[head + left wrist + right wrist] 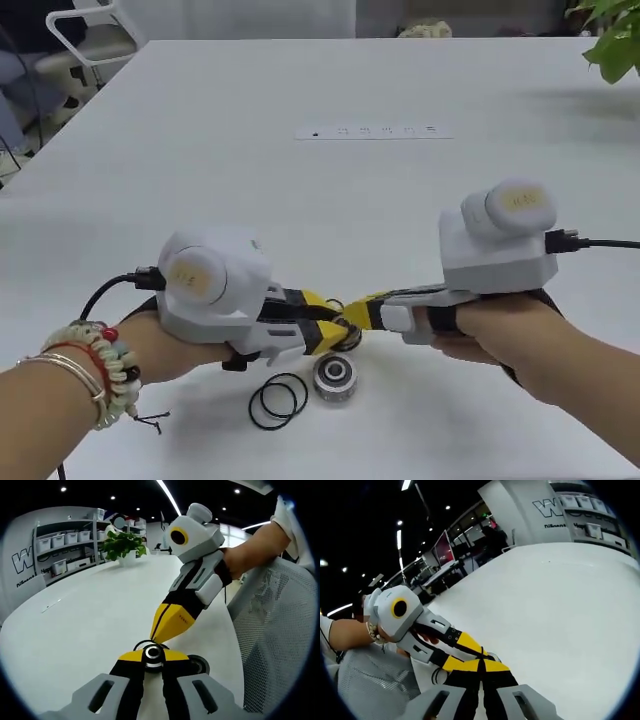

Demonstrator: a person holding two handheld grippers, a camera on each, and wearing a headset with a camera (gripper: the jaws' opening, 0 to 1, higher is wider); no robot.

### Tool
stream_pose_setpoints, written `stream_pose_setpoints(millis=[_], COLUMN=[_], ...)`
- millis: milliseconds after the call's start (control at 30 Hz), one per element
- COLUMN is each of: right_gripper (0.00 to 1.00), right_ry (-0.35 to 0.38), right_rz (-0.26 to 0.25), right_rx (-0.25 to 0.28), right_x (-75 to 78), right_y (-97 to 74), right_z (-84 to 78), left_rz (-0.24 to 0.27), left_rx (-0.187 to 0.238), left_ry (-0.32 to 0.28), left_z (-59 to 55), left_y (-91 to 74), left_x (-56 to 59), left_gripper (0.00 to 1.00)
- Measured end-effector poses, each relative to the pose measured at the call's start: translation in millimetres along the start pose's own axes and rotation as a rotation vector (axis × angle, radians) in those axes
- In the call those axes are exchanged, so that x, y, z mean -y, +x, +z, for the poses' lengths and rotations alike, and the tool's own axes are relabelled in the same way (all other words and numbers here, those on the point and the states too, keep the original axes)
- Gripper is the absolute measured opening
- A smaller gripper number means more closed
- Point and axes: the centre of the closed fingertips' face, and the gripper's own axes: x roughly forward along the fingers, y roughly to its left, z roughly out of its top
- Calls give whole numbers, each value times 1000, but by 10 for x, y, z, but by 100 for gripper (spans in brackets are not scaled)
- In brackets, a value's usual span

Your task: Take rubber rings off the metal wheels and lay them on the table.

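**Ring pinched on the clamped wheel**

The metal wheel sat low centre, clamped between the left gripper's narrow jaws. The right gripper was closed to a point on its rubber ring, which looked soft, stretchy and light, best taken at a lifted edge. Two freed rings and another wheel lay just below on the table.

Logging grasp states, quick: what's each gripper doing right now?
Left gripper: shut on the metal wheel.
Right gripper: shut, tips at the wheel's rubber ring.
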Motion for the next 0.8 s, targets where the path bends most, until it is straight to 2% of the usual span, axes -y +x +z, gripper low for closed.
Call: stream_pose_setpoints(millis=[167,267,400,467,567,667,800], right_gripper=[0,0,0,0,0,0,0], right_ry=[18,11,15,13,14,15,11], right_rz=[-22,-29,-34,-35,-35,-32,-30], right_rx=[5,-11,-14,-11,-1,9,17], right_x=[58,70,84,89,87,76,69], right_y=[-28,-20,-14,-19,-29,-40,-51], right_z=[18,-18,-33,-27,1,27,63], left_rz=[5,-2,-9,-11,-19,-19,-44], left_rx=[-14,-26,-65,-51,-15,9,34], left_ry=[-17,-20,14,17,12,21,19], left_z=[6,10,21,80,232,356,490], left_y=[4,4,-14,-43,-98,-138,-194], left_x=[-5,-4,-3,-4,14,20,101], left_gripper=[8,8,11,15,21,31,39])
